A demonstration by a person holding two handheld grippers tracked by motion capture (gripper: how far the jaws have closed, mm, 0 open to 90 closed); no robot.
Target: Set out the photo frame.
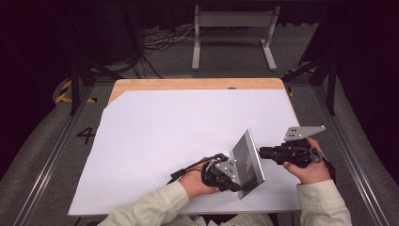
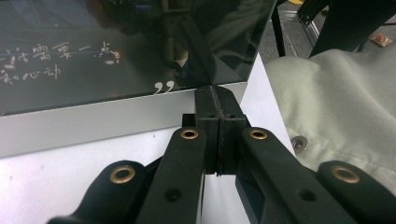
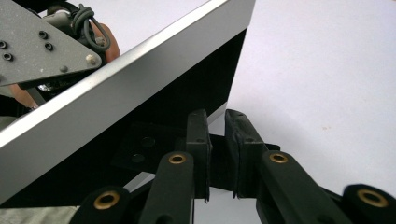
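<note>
A photo frame (image 1: pixel 247 162) with a silver border and dark glass stands tilted on the white sheet (image 1: pixel 179 127), near the front edge between both hands. In the left gripper view its glass shows pale writing above the silver border (image 2: pixel 93 121). My left gripper (image 1: pixel 239 184) is shut, and its tips (image 2: pixel 215 93) rest against the lower border with nothing between the pads. My right gripper (image 1: pixel 261 153) reaches the frame's black back (image 3: pixel 154 107) from the right. Its jaws (image 3: pixel 217 121) stand a narrow gap apart, closed on the black hinged stand (image 3: pixel 140 149).
The white sheet covers most of the wooden table (image 1: pixel 188 84). A pale sleeve (image 2: pixel 336 102) lies close to the right of the left gripper. Beyond the table's far edge stands a grey metal stand (image 1: pixel 233 28) on the floor, and rails (image 1: pixel 357 169) run along both sides.
</note>
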